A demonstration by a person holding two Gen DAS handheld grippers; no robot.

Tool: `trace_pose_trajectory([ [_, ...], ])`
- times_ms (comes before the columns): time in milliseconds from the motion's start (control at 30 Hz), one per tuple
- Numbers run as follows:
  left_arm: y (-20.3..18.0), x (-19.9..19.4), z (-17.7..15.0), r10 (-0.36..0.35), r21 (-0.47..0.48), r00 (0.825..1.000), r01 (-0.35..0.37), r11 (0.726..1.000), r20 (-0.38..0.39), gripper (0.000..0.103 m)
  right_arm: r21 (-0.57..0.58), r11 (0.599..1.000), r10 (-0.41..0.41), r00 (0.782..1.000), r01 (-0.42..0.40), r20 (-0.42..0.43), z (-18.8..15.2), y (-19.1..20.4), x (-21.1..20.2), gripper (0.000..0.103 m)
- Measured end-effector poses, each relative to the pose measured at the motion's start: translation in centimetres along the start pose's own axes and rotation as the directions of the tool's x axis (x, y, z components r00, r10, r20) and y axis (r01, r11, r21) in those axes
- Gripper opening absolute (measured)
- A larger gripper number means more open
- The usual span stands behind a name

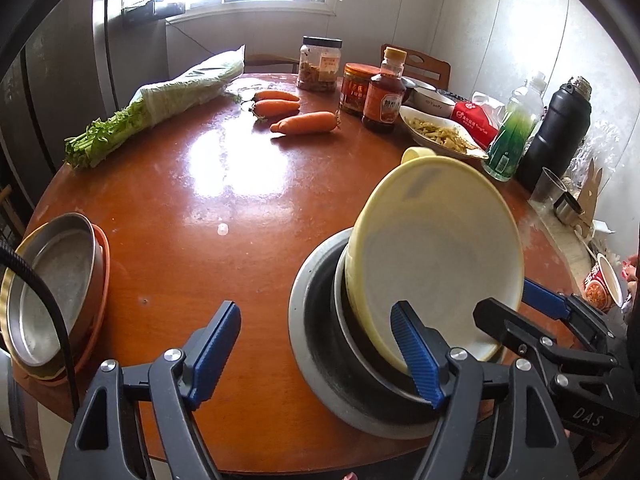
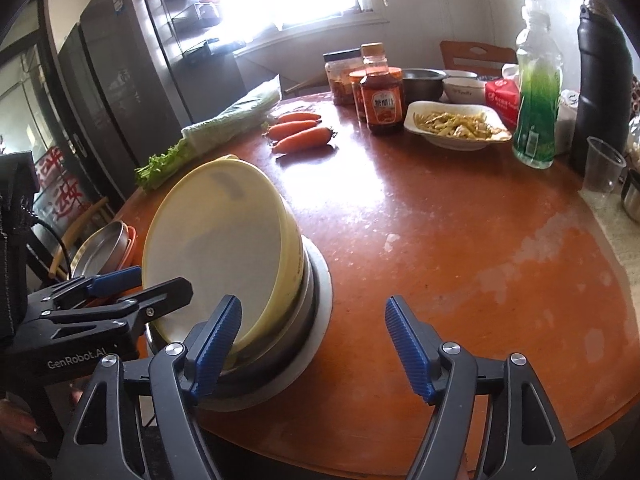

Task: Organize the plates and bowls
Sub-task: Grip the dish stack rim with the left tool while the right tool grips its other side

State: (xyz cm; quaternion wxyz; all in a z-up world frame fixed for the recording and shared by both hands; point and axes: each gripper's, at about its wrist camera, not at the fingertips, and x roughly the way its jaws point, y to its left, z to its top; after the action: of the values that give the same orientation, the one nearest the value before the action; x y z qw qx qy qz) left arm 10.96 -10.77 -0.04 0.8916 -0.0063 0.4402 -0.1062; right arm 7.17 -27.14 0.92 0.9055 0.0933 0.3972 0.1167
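Note:
A yellow bowl (image 1: pixel 436 256) leans tilted inside a stack of metal bowls (image 1: pixel 320 340) near the round table's front edge; it also shows in the right wrist view (image 2: pixel 216 248). My left gripper (image 1: pixel 316 352) is open, its right finger against the yellow bowl's near rim. My right gripper (image 2: pixel 314 346) is open, its left finger beside the stack; in the left wrist view (image 1: pixel 516 312) its fingers flank the bowl's right rim. A stack of metal and orange plates (image 1: pixel 56 296) sits at the table's left edge.
Carrots (image 1: pixel 304 122), bagged celery (image 1: pixel 160 108), jars and a sauce bottle (image 1: pixel 384 96), a dish of food (image 1: pixel 440 132), a green bottle (image 1: pixel 512 136), a black flask (image 1: pixel 560 132) and a plastic cup (image 2: pixel 604 168) line the far side of the table (image 1: pixel 224 208). A fridge stands left.

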Motion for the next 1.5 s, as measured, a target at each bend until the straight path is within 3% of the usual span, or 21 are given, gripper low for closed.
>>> trace_pose_trajectory([
  [133, 0.0, 0.6, 0.1, -0.001, -0.001, 1.000, 0.001, 1.000, -0.010, 0.078, 0.017, 0.999, 0.044, 0.999, -0.044, -0.022, -0.3, -0.1, 0.6, 0.076],
  [600, -0.4, 1.9, -0.1, 0.029, 0.029, 1.000, -0.029, 0.999, -0.006, 0.081, 0.021, 0.998, 0.065, 0.998, -0.064, -0.017, -0.5, 0.1, 1.2, 0.075],
  [1067, -0.3, 2.2, -0.2, -0.024, 0.017, 0.999, 0.024, 1.000, -0.022, 0.081, -0.003, 0.997, 0.076, 0.997, -0.076, -0.019, -0.6, 0.8, 1.2, 0.056],
  [1333, -1.0, 2.0, -0.2, -0.056, 0.025, 0.998, 0.057, 0.998, -0.028, 0.062, 0.008, 0.997, 0.070, 0.997, -0.070, -0.022, -0.5, 0.7, 1.1, 0.052],
  [1500, -1.0, 2.1, -0.1, -0.048, 0.014, 0.998, 0.049, 0.999, -0.031, 0.062, 0.016, 0.998, 0.066, 0.998, -0.066, -0.021, -0.5, 0.6, 1.1, 0.051],
])
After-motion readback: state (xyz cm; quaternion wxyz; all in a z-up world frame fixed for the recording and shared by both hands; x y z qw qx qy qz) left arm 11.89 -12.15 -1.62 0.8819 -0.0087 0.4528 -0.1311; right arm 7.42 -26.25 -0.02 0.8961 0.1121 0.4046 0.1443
